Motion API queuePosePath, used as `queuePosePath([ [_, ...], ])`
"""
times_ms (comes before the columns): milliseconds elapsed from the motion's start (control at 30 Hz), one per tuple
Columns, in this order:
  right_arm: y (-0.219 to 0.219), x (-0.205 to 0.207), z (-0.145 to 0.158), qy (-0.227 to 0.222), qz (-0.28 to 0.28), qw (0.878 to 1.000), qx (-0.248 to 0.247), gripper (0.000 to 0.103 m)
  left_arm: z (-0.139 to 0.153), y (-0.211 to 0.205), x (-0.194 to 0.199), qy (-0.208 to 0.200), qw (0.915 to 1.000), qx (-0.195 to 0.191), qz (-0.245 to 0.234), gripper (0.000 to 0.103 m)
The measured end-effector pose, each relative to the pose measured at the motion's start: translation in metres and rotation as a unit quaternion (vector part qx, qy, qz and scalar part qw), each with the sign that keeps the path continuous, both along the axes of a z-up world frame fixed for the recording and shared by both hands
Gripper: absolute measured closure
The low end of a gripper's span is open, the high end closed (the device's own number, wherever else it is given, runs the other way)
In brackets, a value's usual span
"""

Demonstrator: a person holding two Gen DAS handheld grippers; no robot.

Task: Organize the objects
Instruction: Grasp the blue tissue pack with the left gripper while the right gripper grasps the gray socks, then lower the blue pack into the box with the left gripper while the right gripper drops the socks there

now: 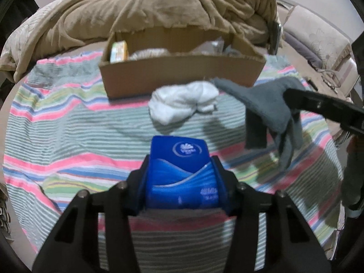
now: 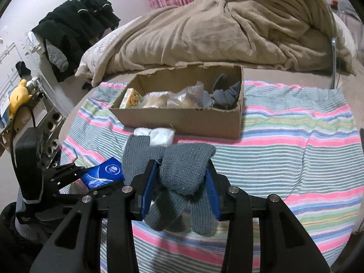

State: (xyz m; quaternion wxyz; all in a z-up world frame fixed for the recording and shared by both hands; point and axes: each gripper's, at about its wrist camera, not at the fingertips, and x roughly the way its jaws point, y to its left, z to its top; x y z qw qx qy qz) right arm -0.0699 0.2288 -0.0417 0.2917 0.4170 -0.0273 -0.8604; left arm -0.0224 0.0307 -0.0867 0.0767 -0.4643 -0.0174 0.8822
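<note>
My left gripper [image 1: 180, 173] is shut on a blue tissue pack [image 1: 179, 168] and holds it above the striped blanket [image 1: 68, 125]. The pack also shows in the right wrist view [image 2: 103, 174]. My right gripper [image 2: 180, 182] is shut on a grey knitted glove [image 2: 177, 173], which hangs off the bed; the glove shows at the right in the left wrist view [image 1: 270, 104]. A white balled sock [image 1: 182, 104] lies in front of an open cardboard box [image 1: 179, 75], also seen in the right wrist view [image 2: 157, 135]. The box [image 2: 182, 118] holds a yellow pack, plastic bags and grey cloth.
A rumpled tan blanket [image 2: 216, 31] is piled behind the box. Dark clothes [image 2: 75, 25] hang at the far left near a yellow plush toy [image 2: 18, 95]. A beige padded seat [image 1: 318, 43] stands at the far right.
</note>
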Motion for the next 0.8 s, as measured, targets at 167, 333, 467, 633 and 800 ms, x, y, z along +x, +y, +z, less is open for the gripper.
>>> queuePosePath([
  [167,-0.001,-0.002,0.013,0.015,0.000,1.000,-0.003,0.060,0.017,-0.005,-0.001,0.017,0.9998,0.011,0.003,0.052],
  [333,-0.006,-0.009,0.026,0.031,0.004,1.000,-0.002,0.060,0.033,-0.012,-0.004,0.037,0.9991,0.019,0.007,0.052],
  [467,-0.012,-0.016,0.037,0.046,0.008,0.999,-0.003,0.060,0.043,-0.017,-0.010,0.051,0.9984,0.021,0.011,0.052],
  [633,-0.020,-0.029,0.047,0.060,0.011,0.998,-0.003,0.060,0.056,-0.024,-0.021,0.071,0.9970,0.025,0.019,0.052],
  [800,-0.029,-0.040,0.054,0.071,0.015,0.997,0.001,0.060,0.068,-0.030,-0.037,0.090,0.9955,0.024,0.019,0.052],
])
